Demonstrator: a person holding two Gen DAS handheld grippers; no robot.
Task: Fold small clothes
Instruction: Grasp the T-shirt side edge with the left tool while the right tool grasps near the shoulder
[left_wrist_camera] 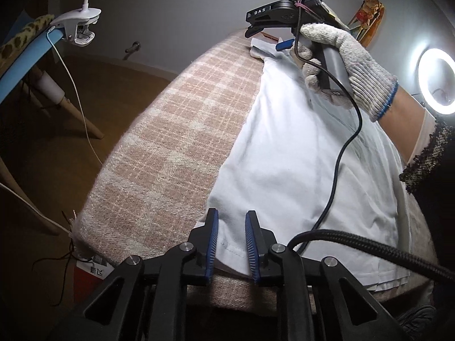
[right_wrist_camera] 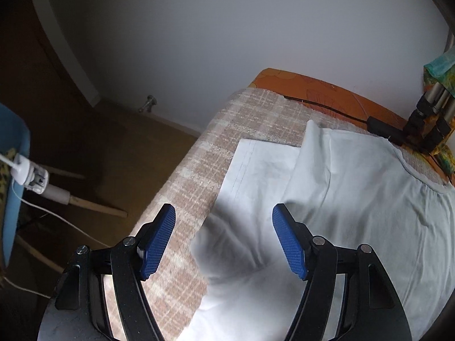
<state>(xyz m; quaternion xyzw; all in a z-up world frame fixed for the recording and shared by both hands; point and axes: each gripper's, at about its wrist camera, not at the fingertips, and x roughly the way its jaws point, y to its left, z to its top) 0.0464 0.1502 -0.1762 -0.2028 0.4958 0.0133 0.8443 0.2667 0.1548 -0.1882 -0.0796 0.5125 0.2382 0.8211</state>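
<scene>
a pink-and-cream plaid blanket point(left_wrist_camera: 159, 130) covers the work surface. left of it stands a blue chair point(left_wrist_camera: 20, 65) with pale wooden legs point(left_wrist_camera: 82, 116). a white clip-on lamp point(left_wrist_camera: 81, 24) is clamped to the chair edge; its white cable point(left_wrist_camera: 82, 113) hangs toward the brown floor point(left_wrist_camera: 93, 79). a lit ring light point(left_wrist_camera: 436, 81) sits at the right. an orange patterned cloth point(right_wrist_camera: 321, 91) lies beyond the blanket, with a black cable point(right_wrist_camera: 327, 108) across it. a tripod base point(right_wrist_camera: 429, 119) stands at the far right corner.
</scene>
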